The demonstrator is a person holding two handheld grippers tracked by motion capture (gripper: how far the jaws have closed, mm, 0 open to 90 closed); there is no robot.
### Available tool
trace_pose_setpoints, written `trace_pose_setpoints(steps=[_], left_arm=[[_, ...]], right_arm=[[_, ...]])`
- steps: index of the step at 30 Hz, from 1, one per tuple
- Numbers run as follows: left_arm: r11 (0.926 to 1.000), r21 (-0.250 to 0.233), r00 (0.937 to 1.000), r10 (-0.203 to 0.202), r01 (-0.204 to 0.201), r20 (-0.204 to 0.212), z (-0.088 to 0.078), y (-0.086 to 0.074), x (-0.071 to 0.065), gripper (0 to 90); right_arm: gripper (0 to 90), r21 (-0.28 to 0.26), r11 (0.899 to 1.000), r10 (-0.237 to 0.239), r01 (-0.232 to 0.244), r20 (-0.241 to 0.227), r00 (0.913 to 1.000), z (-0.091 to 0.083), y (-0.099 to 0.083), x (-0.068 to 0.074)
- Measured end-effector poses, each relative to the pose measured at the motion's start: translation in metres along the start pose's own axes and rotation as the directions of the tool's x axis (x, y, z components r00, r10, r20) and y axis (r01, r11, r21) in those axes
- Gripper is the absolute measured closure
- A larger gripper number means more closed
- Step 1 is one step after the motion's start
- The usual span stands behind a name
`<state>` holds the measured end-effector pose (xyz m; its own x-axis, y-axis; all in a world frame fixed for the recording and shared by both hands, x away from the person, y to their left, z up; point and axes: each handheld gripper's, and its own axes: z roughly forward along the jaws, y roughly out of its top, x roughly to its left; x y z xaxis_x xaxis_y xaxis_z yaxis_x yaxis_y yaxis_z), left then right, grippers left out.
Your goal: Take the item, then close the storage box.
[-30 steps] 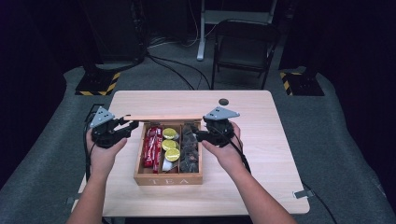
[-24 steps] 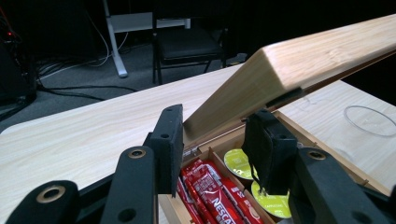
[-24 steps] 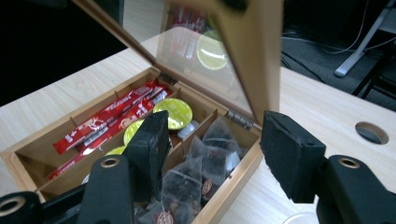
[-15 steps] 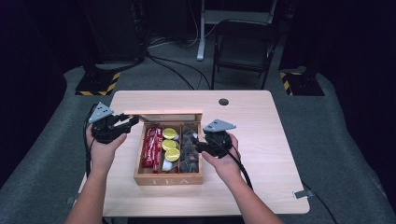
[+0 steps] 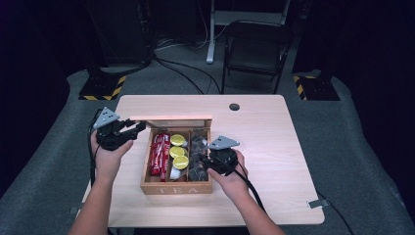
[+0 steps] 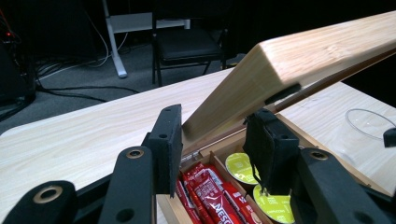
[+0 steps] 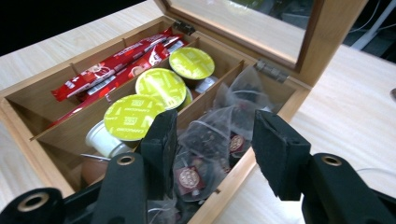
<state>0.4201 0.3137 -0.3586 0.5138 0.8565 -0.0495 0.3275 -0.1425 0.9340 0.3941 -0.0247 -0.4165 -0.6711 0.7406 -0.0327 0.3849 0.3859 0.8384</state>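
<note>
Looking down from the high view, a wooden tea box [image 5: 176, 187] sits on the near-left part of the table [image 5: 274, 142], its long sides running near to far and its lid [image 5: 171, 120] raised at the far edge, so that the lid's long axis runs left to right. The left gripper [image 5: 133, 128] reaches in from the left, level with the lid's left end, with the forearm coming up from the near edge. The right gripper [image 5: 204, 163] points down and left over the box's right compartment, with its hand cupped behind it.

From the left gripper view, the lid [image 6: 299, 65] slopes up toward the right, and its near corner lies between the two black jaws. The pads stand close on either side of that corner and grip it. Below them lie red sachets [image 6: 215, 191] and yellow-topped capsules [image 6: 273, 207].

From the right gripper view, the box [image 7: 28, 121] lies open with three compartments side by side: red sachets [image 7: 107, 65] at the left, yellow-topped capsules [image 7: 161, 86] in the middle, clear-wrapped tea bags [image 7: 210, 140] at the right. The jaws stand apart, having just been closing; they straddle the tea bags and the box's right wall, pressing on nothing. The glazed lid [image 7: 322, 28] stands tilted back at the far side on its hinges.
</note>
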Motion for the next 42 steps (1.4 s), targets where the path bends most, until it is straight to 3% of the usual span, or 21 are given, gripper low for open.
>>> trace_pose_setpoints(steps=[3, 11, 14, 19, 26, 29, 30, 31, 33, 34, 42], left_arm=[[1.0, -0.007, 1.0, 0.0, 0.0, 0.0, 0.001, 0.0, 0.0, 56.6], [1.0, -0.005, 1.0, 0.001, -0.001, 0.003, 0.0, -0.001, 0.001, 56.4], [1.0, -0.008, 1.0, -0.002, 0.002, 0.008, 0.001, -0.001, 0.002, 56.1], [1.0, -0.008, 1.0, -0.001, 0.001, 0.008, 0.001, -0.001, 0.002, 56.0], [1.0, -0.002, 1.0, 0.003, -0.003, 0.003, 0.0, -0.002, 0.0, 55.9], [1.0, 0.0, 1.0, 0.003, -0.003, 0.006, -0.001, -0.003, 0.0, 55.7], [1.0, 0.002, 1.0, 0.002, -0.002, 0.007, -0.001, -0.003, 0.0, 55.6], [1.0, 0.002, 1.0, 0.002, -0.002, 0.007, -0.001, -0.003, 0.0, 55.6], [1.0, -0.001, 1.0, 0.002, -0.002, 0.004, -0.001, -0.004, -0.001, 55.6], [1.0, 0.001, 1.0, 0.004, -0.004, 0.003, -0.001, -0.004, -0.001, 55.6], [1.0, -0.001, 0.9999, -0.002, 0.002, 0.011, -0.001, -0.004, 0.0, 55.4]], right_arm=[[50.1, 0.011, 1.0, 0.018, -0.018, -0.025, 0.9995, 0.003, -0.005, 0.002], [57.2, 0.052, 0.999, -0.012, 0.016, -0.081, 0.9967, 0.014, -0.009, 0.006], [59.1, 0.071, 0.997, -0.02, 0.025, -0.071, 0.9973, 0.022, -0.01, 0.004], [52.1, 0.096, 0.995, 0.025, -0.02, -0.053, 0.9983, 0.037, -0.01, 0.001], [47.6, 0.11, 0.994, -0.011, 0.015, -0.029, 0.9995, 0.054, -0.011, -0.002], [46.4, 0.126, 0.992, 0.013, -0.009, -0.025, 0.9996, 0.059, -0.011, 0.001], [46.3, 0.135, 0.991, -0.008, 0.012, -0.029, 0.9996, 0.06, -0.011, 0.0], [46.3, 0.131, 0.991, 0.006, -0.003, -0.022, 0.9997, 0.062, -0.011, 0.002], [46.3, 0.142, 0.99, -0.008, 0.011, -0.024, 0.9997, 0.066, -0.011, 0.003], [46.3, 0.142, 0.989, -0.032, 0.035, -0.02, 0.9993, 0.069, -0.011, 0.002], [48.4, 0.175, 0.983, -0.057, 0.058, -0.011, 0.9983, 0.081, -0.014, 0.002]])
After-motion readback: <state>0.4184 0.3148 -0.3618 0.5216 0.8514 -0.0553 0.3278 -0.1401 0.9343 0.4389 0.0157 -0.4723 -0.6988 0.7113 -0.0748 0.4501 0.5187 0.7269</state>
